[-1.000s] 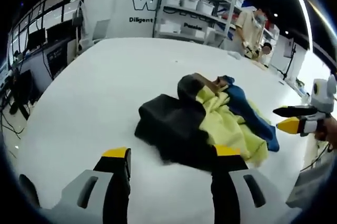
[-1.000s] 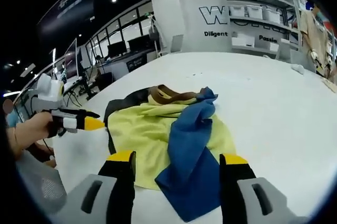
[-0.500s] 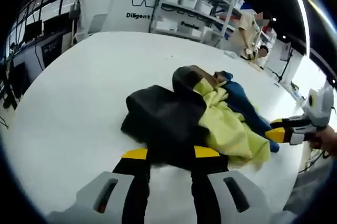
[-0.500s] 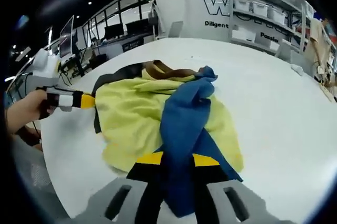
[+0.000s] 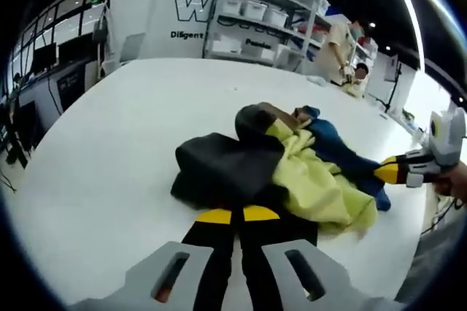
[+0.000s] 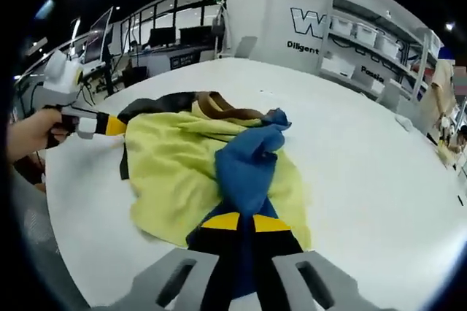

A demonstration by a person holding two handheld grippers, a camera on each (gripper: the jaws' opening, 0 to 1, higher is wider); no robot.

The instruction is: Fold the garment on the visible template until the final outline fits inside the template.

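At lower centre of the left gripper view, left gripper (image 5: 236, 215) clenching the black edge of the garment (image 5: 241, 172), lying crumpled mid-frame on the white table (image 5: 109, 143). At lower centre of the right gripper view, right gripper (image 6: 238, 222) pinching its blue part.

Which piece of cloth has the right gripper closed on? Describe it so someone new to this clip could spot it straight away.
On the big white table lies one crumpled heap of cloth. Along its top runs a blue piece, lying over the yellow cloth, with the right gripper shut on its near end. It is the heap's one blue part; the black cloth lies on the left gripper's side.
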